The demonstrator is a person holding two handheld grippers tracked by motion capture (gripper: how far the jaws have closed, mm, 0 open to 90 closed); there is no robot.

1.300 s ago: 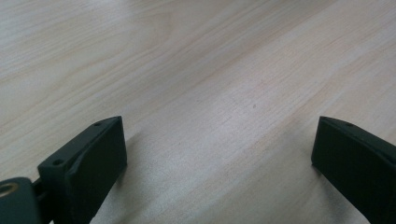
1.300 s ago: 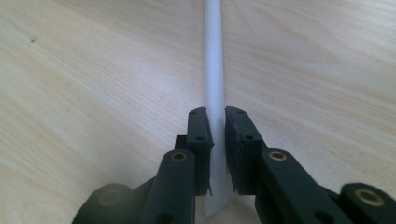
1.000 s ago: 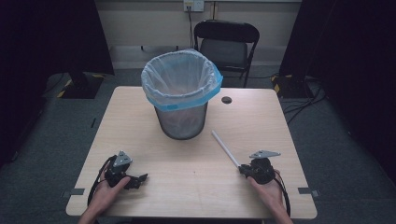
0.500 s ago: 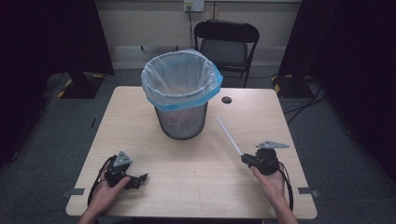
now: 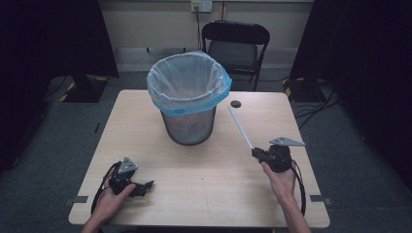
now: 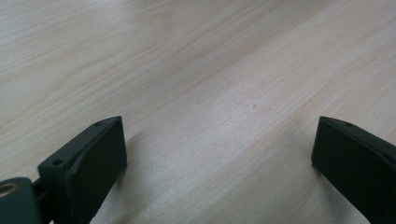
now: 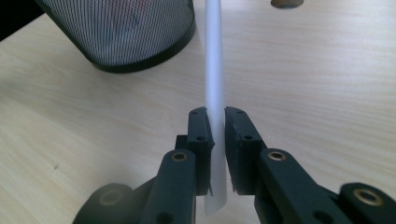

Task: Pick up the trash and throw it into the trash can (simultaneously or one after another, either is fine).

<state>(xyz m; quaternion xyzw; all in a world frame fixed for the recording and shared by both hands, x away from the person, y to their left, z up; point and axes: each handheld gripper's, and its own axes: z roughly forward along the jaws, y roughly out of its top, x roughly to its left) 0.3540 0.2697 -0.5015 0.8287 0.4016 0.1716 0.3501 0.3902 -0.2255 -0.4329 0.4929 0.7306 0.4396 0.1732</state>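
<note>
Two hand-held grippers are counted: a left hand-held gripper [image 5: 145, 185] and a right hand-held gripper [image 5: 254, 153]. One white tube [image 5: 240, 128] is noted. One mesh bin [image 5: 188, 125] is recorded, lined with one plastic bag [image 5: 187, 87]. One table [image 5: 204, 189], one chair [image 5: 235, 43], one round hole [image 5: 235, 104] in the tabletop.

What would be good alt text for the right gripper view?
The right claw is shut on a white straw that points away over a wooden table. A black mesh bin stands at the upper left.
</note>
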